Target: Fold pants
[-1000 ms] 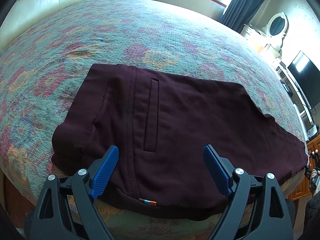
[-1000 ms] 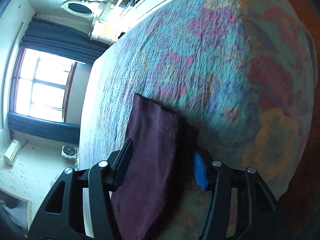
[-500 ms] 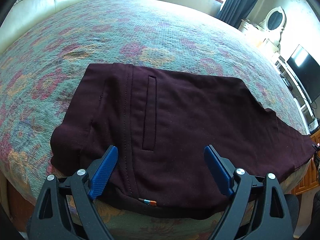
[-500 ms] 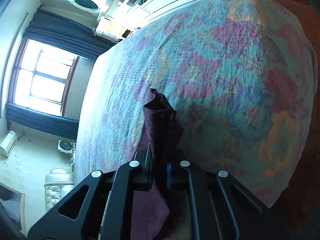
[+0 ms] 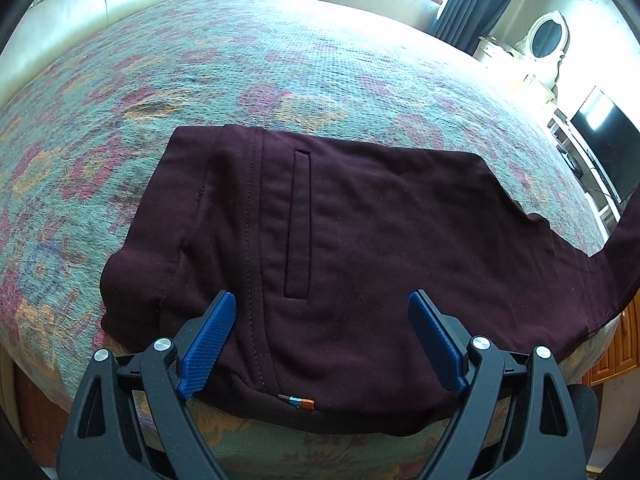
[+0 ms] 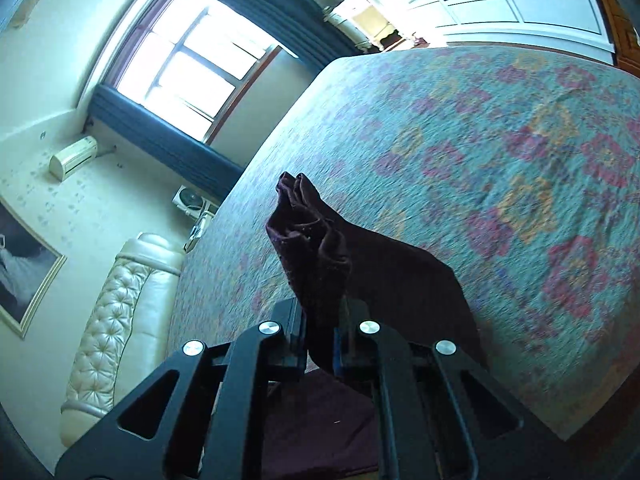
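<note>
Dark maroon pants (image 5: 360, 248) lie flat on a floral bedspread (image 5: 280, 64), waist end to the left, a slit pocket facing up. My left gripper (image 5: 320, 312) is open, its blue fingers spread just above the near edge of the pants. At the right edge of the left wrist view the leg end (image 5: 624, 248) rises off the bed. In the right wrist view my right gripper (image 6: 322, 340) is shut on the bunched leg end (image 6: 308, 240) and holds it lifted above the bed.
A cream leather headboard (image 5: 100, 4) runs along the far left. A window with dark curtains (image 6: 192, 64) is beyond the bed. A TV (image 5: 604, 140) and white dresser with mirror (image 5: 544, 36) stand to the right. The bed's near edge (image 5: 320, 452) is below the left gripper.
My right gripper closed on the leg end and has lifted it up off the bed, swinging toward the waist. The left gripper stayed open and nearly still.
</note>
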